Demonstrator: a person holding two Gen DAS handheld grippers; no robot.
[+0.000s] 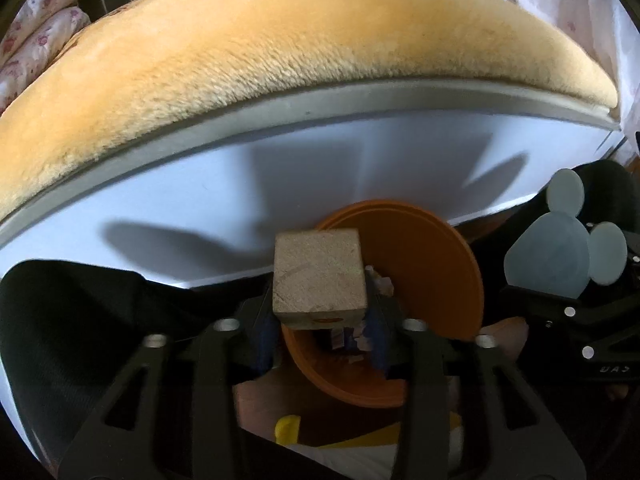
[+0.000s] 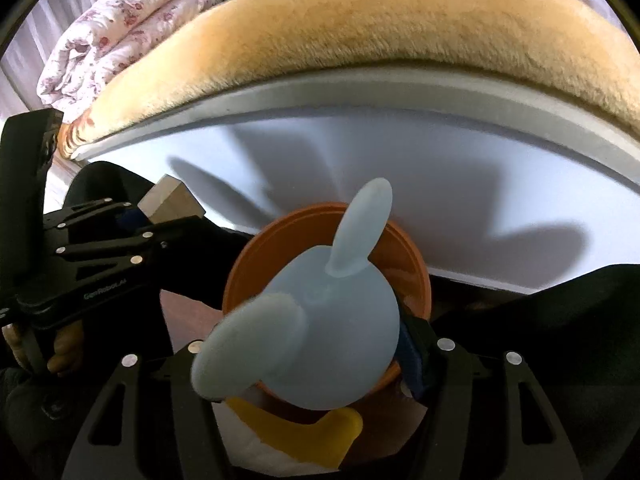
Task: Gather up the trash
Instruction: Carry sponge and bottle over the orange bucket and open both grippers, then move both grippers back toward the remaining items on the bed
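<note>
While the block (image 1: 319, 277) hides much of the bin (image 1: 424, 280), the left gripper (image 1: 320, 332) pinches it above. The right gripper (image 2: 320, 356) clamps a blue mouse-shaped piece (image 2: 320, 328) over the rim.

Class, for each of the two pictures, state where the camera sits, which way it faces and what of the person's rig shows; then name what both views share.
Left wrist: on the left gripper, facing the bed; holds a wooden block; right gripper alongside.
Right wrist: on the right gripper, facing the bed; holds a blue mouse-shaped piece.
Shared: orange bin, tan blanket.
</note>
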